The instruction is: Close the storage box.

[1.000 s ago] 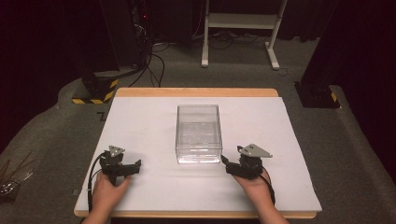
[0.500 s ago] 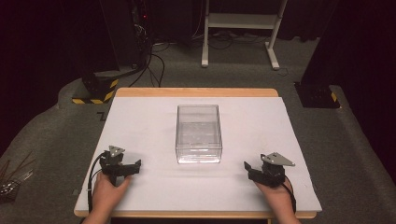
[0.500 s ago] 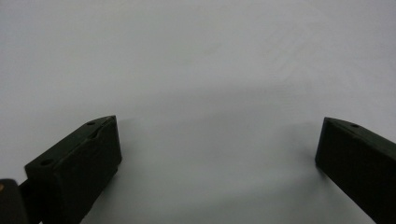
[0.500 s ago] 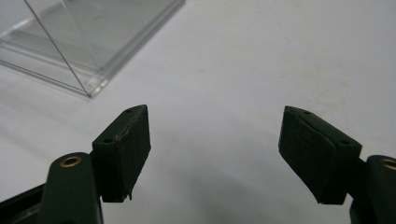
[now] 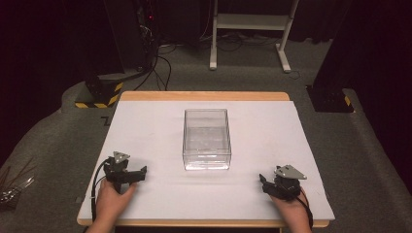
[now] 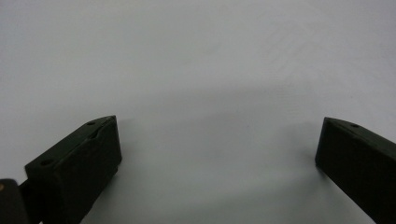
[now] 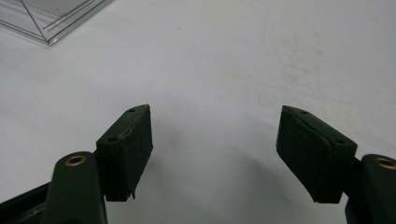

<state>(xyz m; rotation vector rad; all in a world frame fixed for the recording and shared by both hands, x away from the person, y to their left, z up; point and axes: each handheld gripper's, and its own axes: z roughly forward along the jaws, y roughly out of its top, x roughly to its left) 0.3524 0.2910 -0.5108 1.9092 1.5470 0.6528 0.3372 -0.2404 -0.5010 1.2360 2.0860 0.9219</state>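
Both your hand-held grippers, left (image 5: 127, 175) and right (image 5: 282, 187), rest spread and empty; the right's jaws have just been closing. Next, reach for the clear box (image 5: 206, 139).

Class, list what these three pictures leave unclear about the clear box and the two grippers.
- Box: high view, walls see-through and glinting; whether anything lies inside cannot be told.
- Box, right gripper view: just a corner, cut by the top edge.
- Left gripper: its own view cuts off the right jaw at the edge.
- Right gripper: high view, jaws too small to judge.
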